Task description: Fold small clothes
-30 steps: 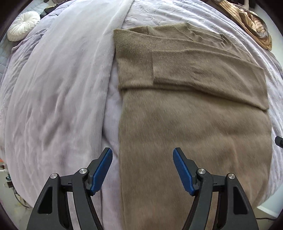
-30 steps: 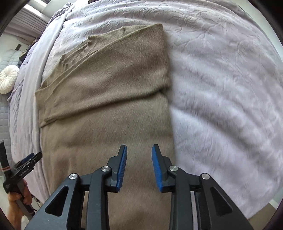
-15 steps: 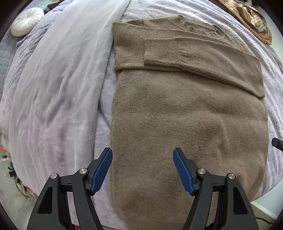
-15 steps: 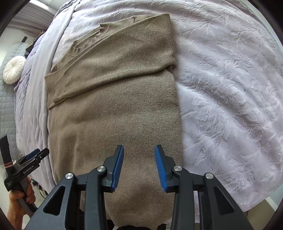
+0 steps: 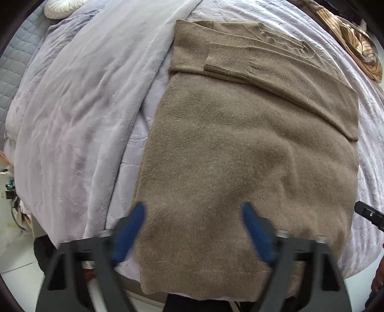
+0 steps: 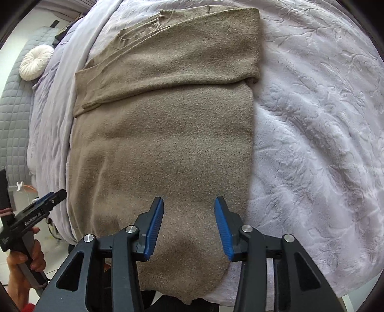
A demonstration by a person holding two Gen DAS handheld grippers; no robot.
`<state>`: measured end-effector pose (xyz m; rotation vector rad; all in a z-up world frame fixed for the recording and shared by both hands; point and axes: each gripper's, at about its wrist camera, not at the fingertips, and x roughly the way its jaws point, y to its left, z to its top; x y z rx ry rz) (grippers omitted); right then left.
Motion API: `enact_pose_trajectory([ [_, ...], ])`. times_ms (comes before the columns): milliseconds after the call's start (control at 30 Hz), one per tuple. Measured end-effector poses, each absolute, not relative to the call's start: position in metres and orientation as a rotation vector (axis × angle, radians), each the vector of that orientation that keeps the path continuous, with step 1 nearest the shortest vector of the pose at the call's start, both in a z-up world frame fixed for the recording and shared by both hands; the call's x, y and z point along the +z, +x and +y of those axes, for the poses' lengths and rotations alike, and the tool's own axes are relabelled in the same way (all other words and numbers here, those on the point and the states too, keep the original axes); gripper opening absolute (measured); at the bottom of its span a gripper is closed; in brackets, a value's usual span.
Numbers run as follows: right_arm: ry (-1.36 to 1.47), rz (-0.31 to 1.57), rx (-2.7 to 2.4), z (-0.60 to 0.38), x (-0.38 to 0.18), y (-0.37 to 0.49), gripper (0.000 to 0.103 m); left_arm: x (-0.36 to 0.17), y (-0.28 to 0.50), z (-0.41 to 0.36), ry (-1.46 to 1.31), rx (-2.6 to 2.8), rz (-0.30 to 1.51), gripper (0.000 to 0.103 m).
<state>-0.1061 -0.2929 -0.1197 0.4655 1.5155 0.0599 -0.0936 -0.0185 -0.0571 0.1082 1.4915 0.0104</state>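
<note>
A brown knitted sweater [image 5: 240,148] [image 6: 172,134] lies flat on the pale lilac bedspread [image 5: 79,115] [image 6: 312,134], its sleeves folded across the chest and its hem hanging over the near bed edge. My left gripper [image 5: 192,211] hovers over the hem's left part; its blue-padded jaws are opening, blurred, with nothing between them. My right gripper [image 6: 188,201] hangs above the lower right part of the sweater; its jaws are opening too, and they hold nothing. The left gripper [image 6: 51,195] also shows at the far left of the right wrist view, held by a hand.
A round white cushion [image 5: 64,7] [image 6: 36,61] lies at the far left by a grey quilted headboard [image 6: 14,115]. A brown striped cloth [image 5: 355,40] lies at the far right top. Floor [image 5: 16,259] shows beyond the near bed edge.
Both grippers have drawn back toward the hem, so more of the sweater and the bed edge shows. The left jaws spread wider and the right jaws spread steadily.
</note>
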Motion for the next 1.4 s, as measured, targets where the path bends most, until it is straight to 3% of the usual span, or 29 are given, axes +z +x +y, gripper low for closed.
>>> enact_pose_trajectory([
  [367,0.495,1.512,-0.015,-0.267,-0.126,-0.150,0.047,-0.070,-0.115,-0.002,0.191,-0.106,1.464,0.095],
  [400,0.498,1.510,-0.023,-0.266,-0.126,-0.155,0.047,-0.073,-0.119,0.001,0.199,-0.114,1.468,0.102],
  [500,0.526,1.504,-0.050,-0.257,-0.127,-0.175,0.048,-0.080,-0.133,0.009,0.223,-0.131,1.472,0.103],
  [567,0.545,1.495,-0.066,-0.252,-0.129,-0.190,0.055,-0.083,-0.141,0.016,0.225,-0.150,1.481,0.103],
  [633,0.558,1.482,-0.082,-0.250,-0.129,-0.201,0.080,-0.085,-0.146,0.021,0.222,-0.160,1.489,0.103],
  [1400,0.858,1.403,-0.094,-0.271,-0.166,-0.275,0.080,-0.134,-0.146,0.084,-0.173,-0.396,1.634,0.103],
])
